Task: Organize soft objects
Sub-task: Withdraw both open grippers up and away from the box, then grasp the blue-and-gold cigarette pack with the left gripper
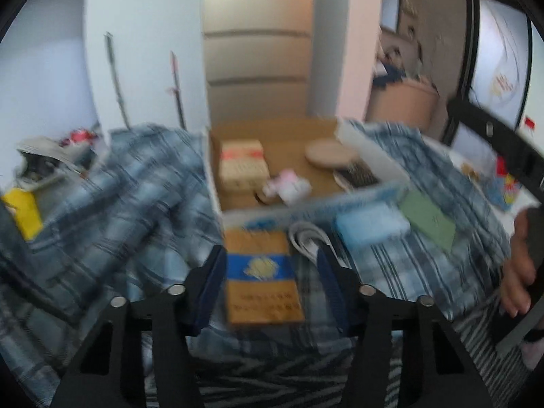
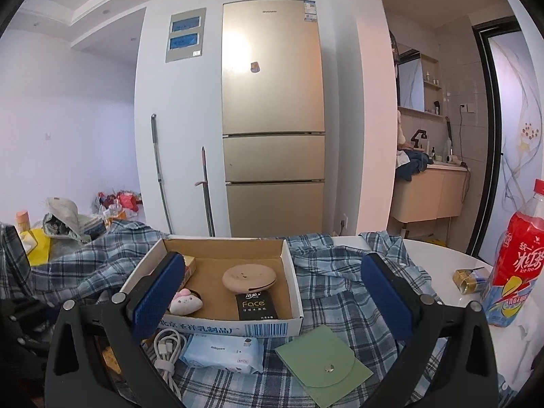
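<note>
A cardboard box (image 2: 292, 306) sits on a blue plaid cloth (image 2: 340, 309). In it lie a pink plush toy (image 2: 185, 302), a round beige case (image 2: 249, 277) and a black Face pack (image 2: 255, 306). In front lie a blue wipes pack (image 2: 224, 353), a green pouch (image 2: 323, 363) and a white cable (image 2: 166, 343). My right gripper (image 2: 272, 302) is open, above these. My left gripper (image 1: 268, 282) is open, its fingers on either side of an orange and blue packet (image 1: 261, 278). The left view is blurred; the box (image 1: 217, 183), wipes (image 1: 370, 226) and pouch (image 1: 428, 221) show there.
A red iced-tea bottle (image 2: 516, 265) and a small gold object (image 2: 467, 280) stand on the white table at right. A fridge (image 2: 272, 119), two mop handles and bags on the floor are behind. A hand (image 1: 520, 272) holds the other gripper at the right edge.
</note>
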